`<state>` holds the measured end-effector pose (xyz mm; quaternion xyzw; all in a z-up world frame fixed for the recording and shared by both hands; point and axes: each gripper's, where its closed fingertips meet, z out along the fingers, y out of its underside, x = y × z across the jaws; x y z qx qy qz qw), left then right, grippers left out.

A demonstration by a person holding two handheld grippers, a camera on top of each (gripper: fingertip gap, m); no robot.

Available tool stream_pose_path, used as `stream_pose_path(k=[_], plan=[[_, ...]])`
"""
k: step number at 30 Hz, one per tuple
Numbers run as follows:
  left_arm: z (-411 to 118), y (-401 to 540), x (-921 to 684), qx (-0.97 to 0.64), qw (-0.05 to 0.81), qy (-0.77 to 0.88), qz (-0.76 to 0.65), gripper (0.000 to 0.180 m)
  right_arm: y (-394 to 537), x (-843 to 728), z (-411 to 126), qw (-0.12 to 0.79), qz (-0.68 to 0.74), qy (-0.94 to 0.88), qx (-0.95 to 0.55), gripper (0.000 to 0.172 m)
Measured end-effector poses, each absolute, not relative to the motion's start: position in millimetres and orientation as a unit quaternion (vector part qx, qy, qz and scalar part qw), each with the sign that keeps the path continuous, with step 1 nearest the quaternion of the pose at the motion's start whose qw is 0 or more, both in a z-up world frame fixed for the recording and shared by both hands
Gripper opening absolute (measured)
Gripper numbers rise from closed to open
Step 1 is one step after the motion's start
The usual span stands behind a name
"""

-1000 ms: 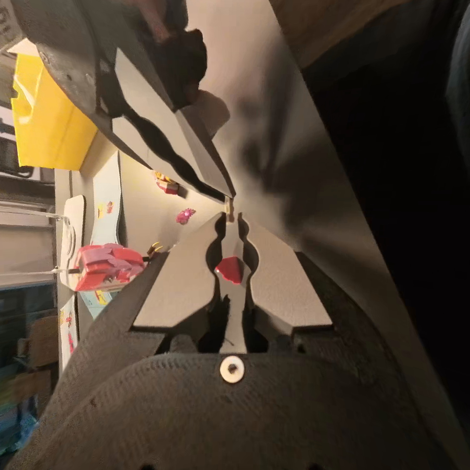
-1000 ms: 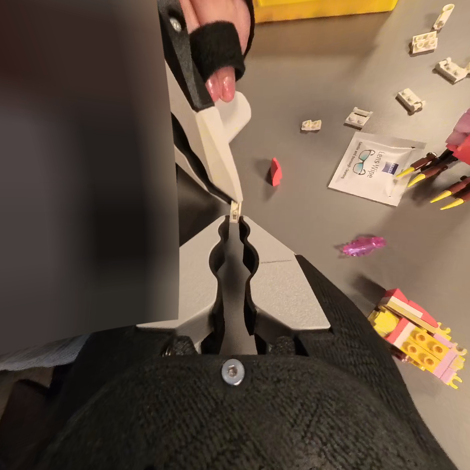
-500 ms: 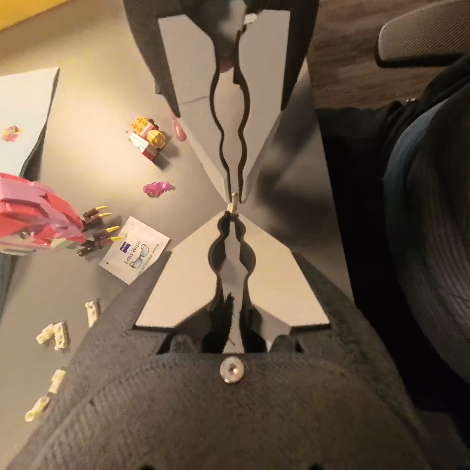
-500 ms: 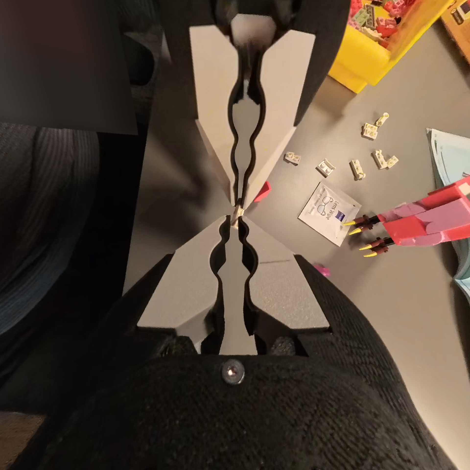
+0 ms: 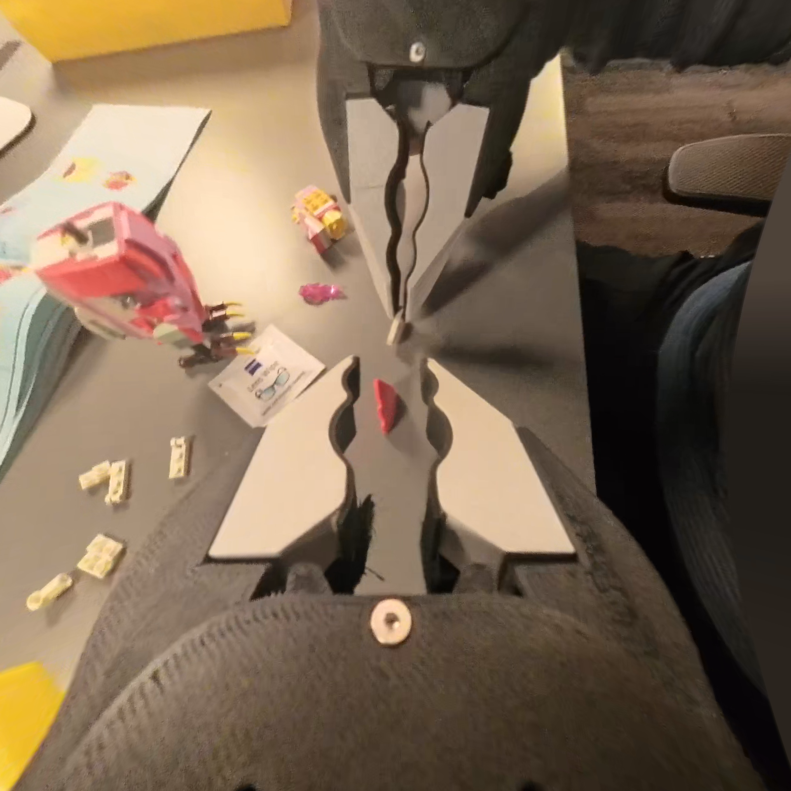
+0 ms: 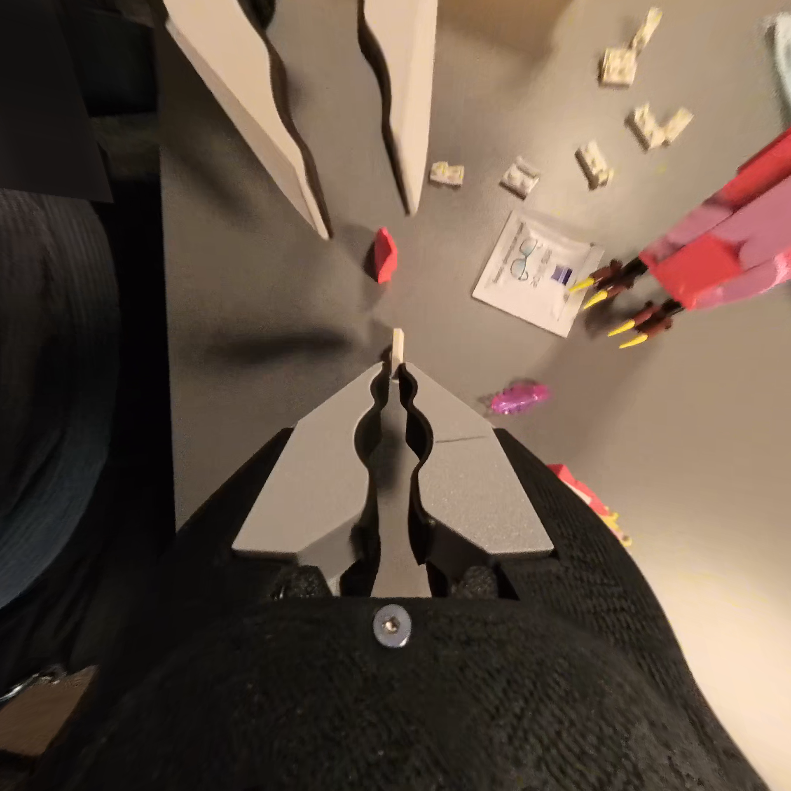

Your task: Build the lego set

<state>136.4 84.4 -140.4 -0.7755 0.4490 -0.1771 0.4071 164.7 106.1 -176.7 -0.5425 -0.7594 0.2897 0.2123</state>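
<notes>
My right gripper (image 6: 396,370) is shut on a small cream brick piece (image 6: 398,349) that sticks out past its tips. The left wrist view shows the same piece (image 5: 398,331) pinched in the right gripper's tips, opposite mine. My left gripper (image 5: 391,368) is open and holds nothing; it faces the right gripper with a small gap to the cream piece. A small red piece (image 5: 387,404) lies on the grey table (image 5: 128,406) below, seen between the open left fingers (image 5: 299,471). It also shows in the right wrist view (image 6: 385,261).
A lens wipe sachet (image 5: 267,379), a red and pink brick model with yellow claws (image 5: 124,274), a pink clear piece (image 5: 321,293), a small yellow-pink build (image 5: 319,214) and several cream pieces (image 5: 111,479) lie left. A yellow bin (image 5: 150,25) stands behind. The table edge (image 5: 582,385) and a person's legs are right. My right fingertips sit around 6 cm from my left ones.
Half a second ago both grippers pinched the cream piece tip to tip. The left gripper has opened, let go and drawn back a little; the right gripper keeps the piece.
</notes>
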Motion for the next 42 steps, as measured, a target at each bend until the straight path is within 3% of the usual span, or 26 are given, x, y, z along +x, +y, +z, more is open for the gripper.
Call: stream_pose_path(k=[4,12,20,29,32,42], plan=[[-158,83,123,-0.807,0.359,0.429,-0.187,0.035,105,163,-181,0.176,0.307,-0.748,-0.562,0.003],[-180,83,122,-0.816,0.329,0.440,-0.182,0.029,105,158,-182,0.166,0.321,-0.742,-0.564,0.004],[-182,83,124,-0.816,0.332,0.442,-0.171,0.022,107,157,-182,0.178,0.322,-0.740,-0.564,0.007],[-174,84,128,-0.806,0.353,0.446,-0.163,0.019,101,159,-181,0.199,0.327,-0.746,-0.545,0.033],[-171,84,130,-0.800,0.354,0.457,-0.164,0.006,98,159,-181,0.209,0.333,-0.746,-0.537,0.037],[-158,78,149,-0.651,0.412,0.633,-0.078,0.003,92,152,-177,0.259,0.342,-0.753,-0.500,0.039]])
